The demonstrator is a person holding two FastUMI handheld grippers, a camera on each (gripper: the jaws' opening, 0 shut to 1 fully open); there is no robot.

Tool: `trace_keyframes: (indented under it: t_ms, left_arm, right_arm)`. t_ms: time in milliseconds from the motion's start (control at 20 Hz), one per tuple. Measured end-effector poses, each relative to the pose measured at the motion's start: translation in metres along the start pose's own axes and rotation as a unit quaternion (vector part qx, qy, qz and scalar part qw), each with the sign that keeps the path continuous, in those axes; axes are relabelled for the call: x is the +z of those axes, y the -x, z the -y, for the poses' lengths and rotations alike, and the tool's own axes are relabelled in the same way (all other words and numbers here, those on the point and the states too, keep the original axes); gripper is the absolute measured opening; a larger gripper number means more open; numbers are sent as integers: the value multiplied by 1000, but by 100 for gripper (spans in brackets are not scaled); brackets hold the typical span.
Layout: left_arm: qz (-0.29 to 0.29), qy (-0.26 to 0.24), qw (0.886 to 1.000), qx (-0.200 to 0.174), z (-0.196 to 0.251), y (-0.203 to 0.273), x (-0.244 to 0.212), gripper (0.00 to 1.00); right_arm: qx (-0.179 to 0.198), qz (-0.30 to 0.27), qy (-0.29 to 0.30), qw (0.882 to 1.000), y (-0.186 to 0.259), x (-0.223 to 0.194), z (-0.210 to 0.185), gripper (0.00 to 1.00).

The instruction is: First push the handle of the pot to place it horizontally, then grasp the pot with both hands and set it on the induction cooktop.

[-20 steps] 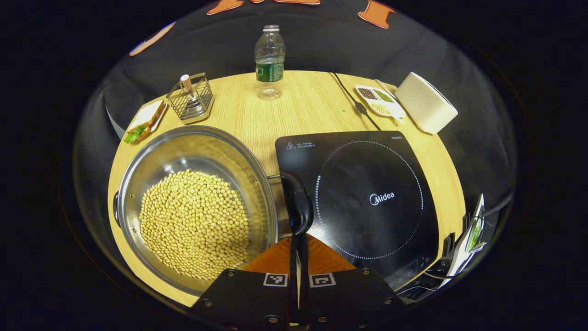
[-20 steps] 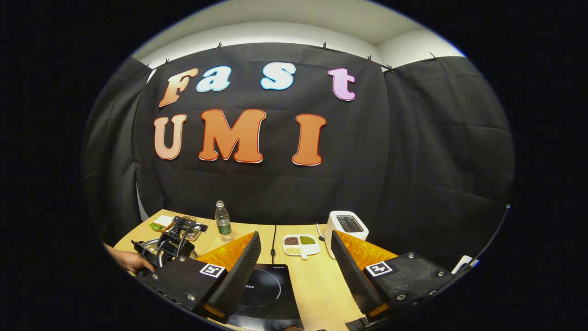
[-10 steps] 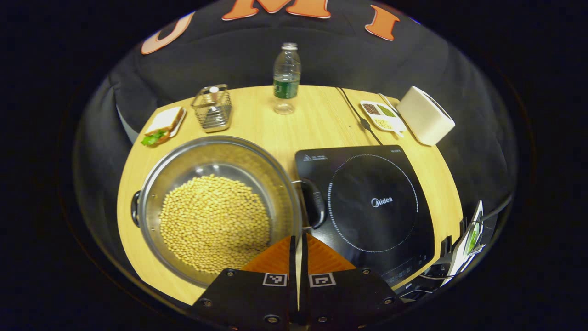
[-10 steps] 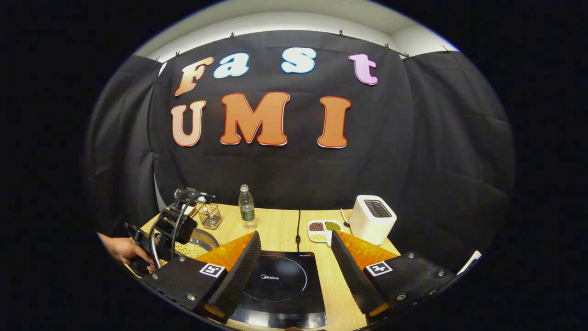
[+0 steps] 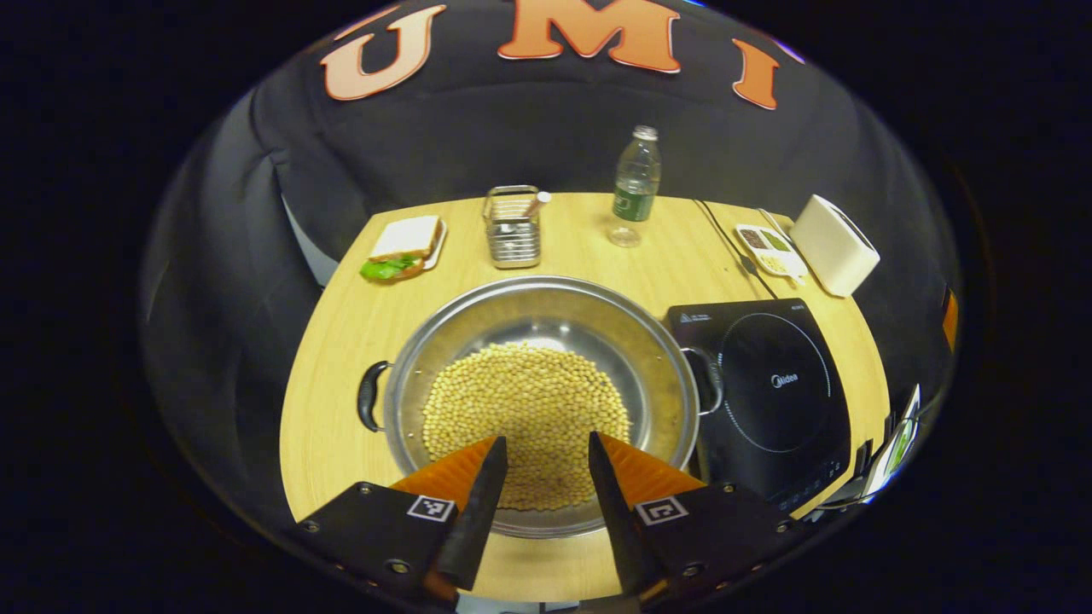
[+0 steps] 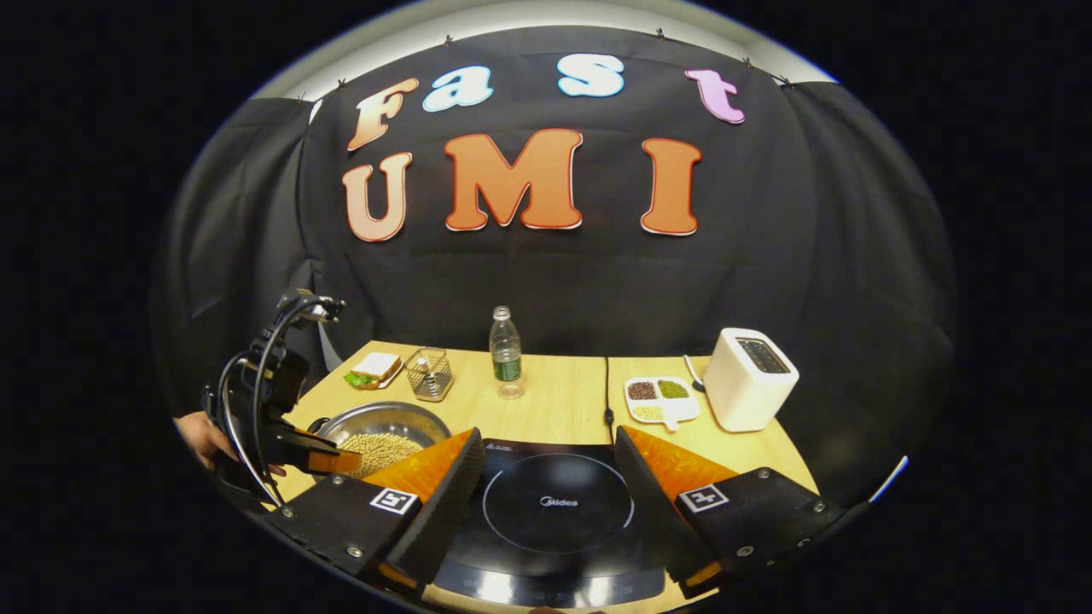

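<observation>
Where the left tool (image 5: 546, 465) cuts across the near rim, the front edge of the pot (image 5: 546, 324) is hidden, and the far corner of the induction cooktop (image 5: 772, 384) is lost at the curved edge of the left gripper view. The left tool is seen open, its fingers apart over the near side of the pot, nothing held; whether the fingertips touch the rim cannot be told. The pot is a wide, shallow, shiny metal pan, round, filled with small pale round beans (image 5: 525, 405), with dark loop handles (image 5: 368, 396) on both sides, one to the left of the tool and one to the right, next to the cooktop. The pot is placed on the wooden bench (image 5: 333, 341), straight ahead of the left tool, just left of the cooktop.

In the right gripper view, the right tool (image 6: 550, 490) is seen open wide, nothing gripped, with the flat glossy black cooktop (image 6: 554, 503) between and below its fingers. The cooktop's near edge is cut off. The pot (image 6: 384, 426) is seen left of this tool, partly covered by the left tool (image 6: 328, 460) and by a hand (image 6: 200, 439), which is hard to make out.
</observation>
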State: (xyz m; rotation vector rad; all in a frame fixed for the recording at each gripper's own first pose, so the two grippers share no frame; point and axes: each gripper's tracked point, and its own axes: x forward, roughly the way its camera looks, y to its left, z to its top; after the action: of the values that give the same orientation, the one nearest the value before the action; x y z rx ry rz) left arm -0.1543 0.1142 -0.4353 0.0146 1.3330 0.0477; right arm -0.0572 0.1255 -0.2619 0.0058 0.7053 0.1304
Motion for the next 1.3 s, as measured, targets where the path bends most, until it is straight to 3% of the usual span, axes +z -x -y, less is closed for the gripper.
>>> trace_keyframes:
  t_ms: [150,200,700,1300]
  left_arm:
    - [9,7,1000,20,-42,3,3,88]
    - [13,5,1000,28,-55,4,4,89]
    - [33,-15,999,26,-127,-12,10,89]
    - [0,-6,1000,-2,-152,-54,-6,89]
  right_arm:
    - [17,-26,-3,1000,-12,-12,-26,96]
    - [22,-34,-4,999,-17,-16,-34,96]
    - [38,-158,-6,987,-67,-86,-94,96]
    - [32,-263,-5,964,-121,-144,-114,96]
